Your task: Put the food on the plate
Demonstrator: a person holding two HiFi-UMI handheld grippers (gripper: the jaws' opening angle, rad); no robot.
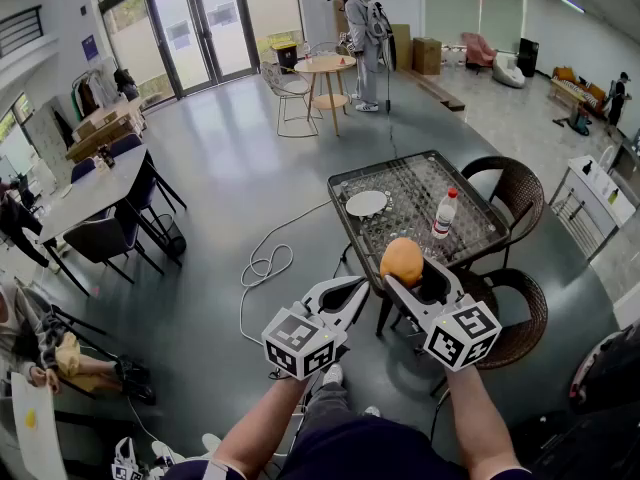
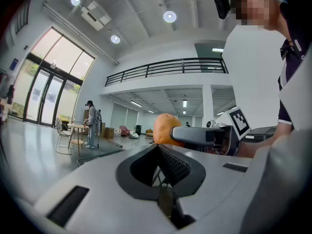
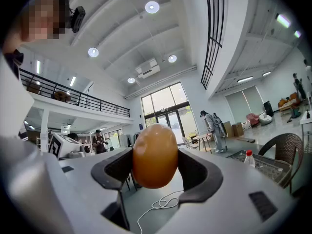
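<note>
Over the near edge of the table (image 1: 470,230) in head view: right gripper (image 1: 412,276) is clamped on the food (image 1: 402,259), an orange egg-shaped piece, held up in the air. Right gripper view confirms it: the food (image 3: 155,155) sits upright between the two black pads, pressed on both sides, jaws wide around it (image 3: 155,168). Food pokes out above and below the pads.

Left gripper (image 1: 350,290) is just beside the right one, to its left, over the floor. Left gripper view shows its jaws together (image 2: 161,164) with nothing between them. The same view catches the food (image 2: 164,128) off to the side with one right-gripper jaw across it.

Plate (image 1: 366,203): white, round, on the left part of the glass-topped table. Food is well apart from it, not on it yet.

Bottle (image 1: 444,213): clear, red cap, upright on the table to the right of the plate.

Two wicker chairs: one (image 1: 518,193) at the table's right side, one (image 1: 525,318) at the near right corner. White cable (image 1: 265,263) is looped on the floor left of the table.
</note>
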